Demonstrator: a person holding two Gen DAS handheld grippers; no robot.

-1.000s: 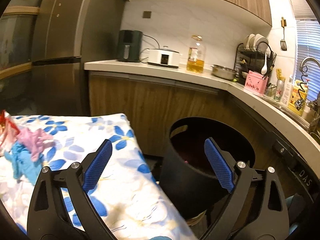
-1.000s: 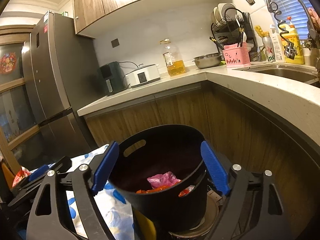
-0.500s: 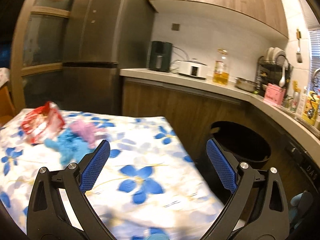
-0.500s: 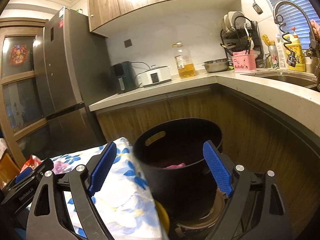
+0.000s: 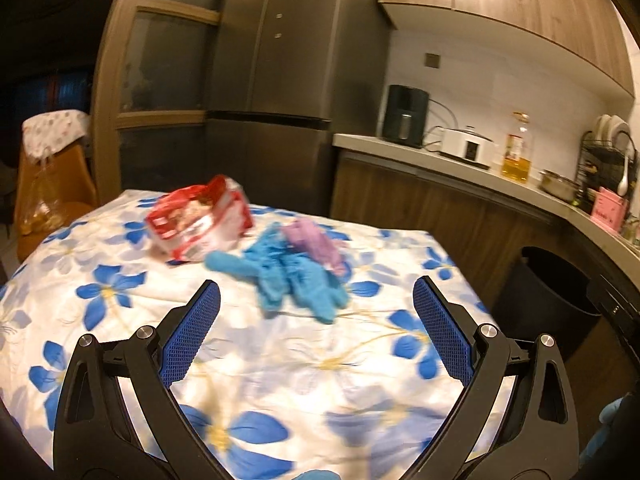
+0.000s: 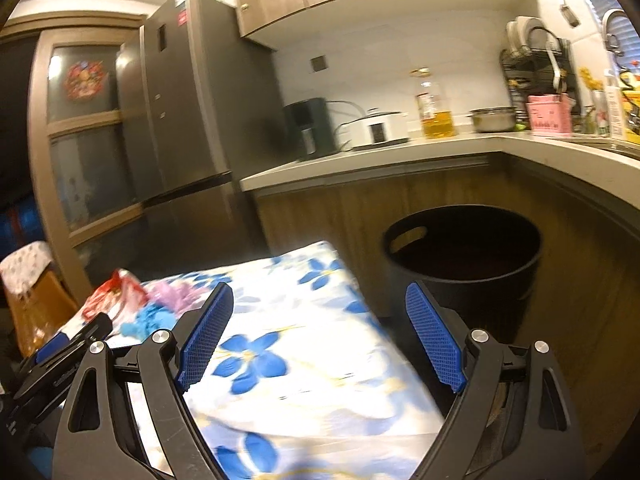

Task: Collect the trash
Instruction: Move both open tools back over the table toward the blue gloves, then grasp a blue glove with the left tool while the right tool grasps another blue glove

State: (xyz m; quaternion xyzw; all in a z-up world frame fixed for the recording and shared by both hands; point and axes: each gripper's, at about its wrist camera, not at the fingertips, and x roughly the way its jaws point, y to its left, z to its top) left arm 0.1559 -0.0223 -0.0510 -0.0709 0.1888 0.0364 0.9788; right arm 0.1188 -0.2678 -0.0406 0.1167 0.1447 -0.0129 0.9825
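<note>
On the floral-clothed table (image 5: 304, 364) lie a red-and-white snack bag (image 5: 198, 222), crumpled blue gloves (image 5: 288, 276) and a pale purple piece (image 5: 316, 242), all close together. My left gripper (image 5: 316, 312) hovers open just short of the blue gloves, nothing between its fingers. A black bin (image 6: 464, 256) stands on the floor beyond the table's right corner. My right gripper (image 6: 318, 320) is open and empty above the table's near right part, with the bin ahead to the right. The same trash pile (image 6: 140, 308) shows at the left of the right wrist view, by the left gripper's tip.
A dark fridge (image 5: 276, 80) stands behind the table. The wooden counter (image 6: 400, 160) carries an air fryer, a cooker, an oil bottle and a dish rack. An orange chair (image 5: 44, 184) with a cloth cover stands at the far left.
Both grippers swung left, away from the bin and over the table. The trash pile came from the left edge to the middle of the left wrist view. Both stayed open.
</note>
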